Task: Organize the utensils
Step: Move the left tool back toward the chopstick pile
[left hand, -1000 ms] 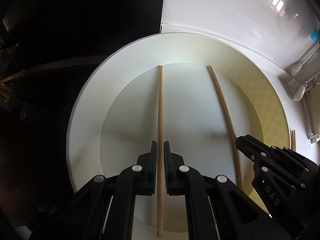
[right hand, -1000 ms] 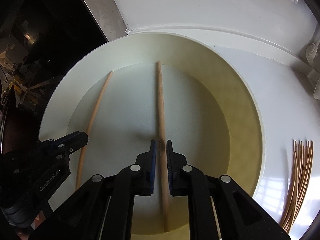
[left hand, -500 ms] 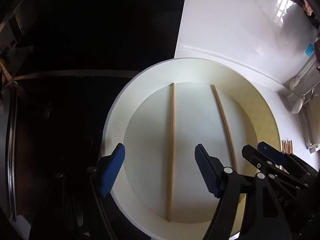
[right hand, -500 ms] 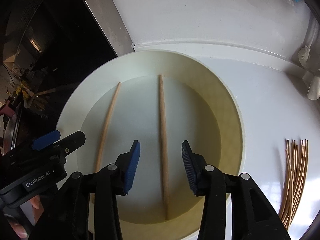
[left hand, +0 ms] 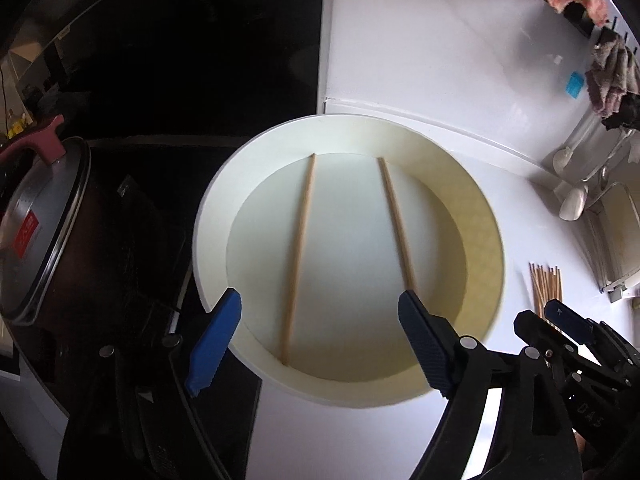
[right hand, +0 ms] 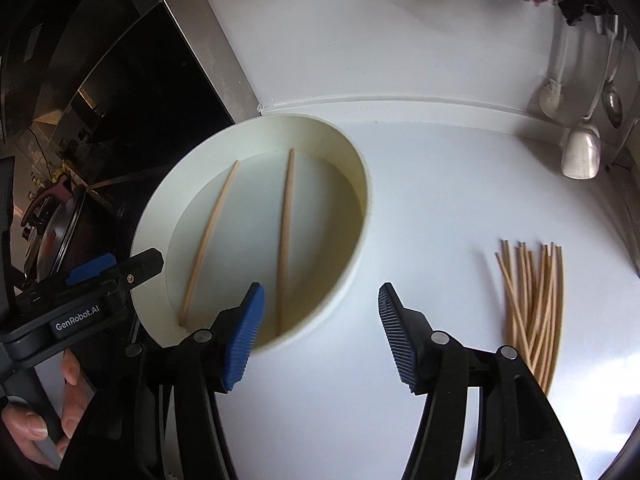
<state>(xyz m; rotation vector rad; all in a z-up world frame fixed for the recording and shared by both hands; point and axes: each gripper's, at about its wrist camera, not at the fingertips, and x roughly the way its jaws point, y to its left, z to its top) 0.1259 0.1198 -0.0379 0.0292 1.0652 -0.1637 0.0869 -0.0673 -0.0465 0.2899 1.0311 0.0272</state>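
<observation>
A: Where do things stand?

B: Two chopsticks lie flat in the round white bowl (left hand: 208,216) at the left of the table (right hand: 440,200). One is the left chopstick (left hand: 298,256), the other the right chopstick (left hand: 394,216), side by side but apart, both pointing from near to far. A loose bundle of chopsticks (right hand: 532,300) lies on the table well to the right of the bowl.

A: And the tools?

B: The left hand-held gripper (left hand: 316,344) hangs over the near part of the bowl with its jaws spread wide, pinching nothing. The right hand-held gripper (right hand: 320,340) is also spread and empty, above the table between the bowl and the bundle.

A: So what is the step in hand?

B: I judge it to be fetching more sticks from the bundle to lay in the bowl. The right one is nearer to it.

A: How to do it well?

B: Come down across the sticks, not along them, near the fanned far ends where single sticks stand apart. Close on one stick only; the near ends are packed tight and would likely lift several. Keep the pads low to the table so the thin stick does not roll away, then carry it level and lay it parallel to the two already there.
</observation>
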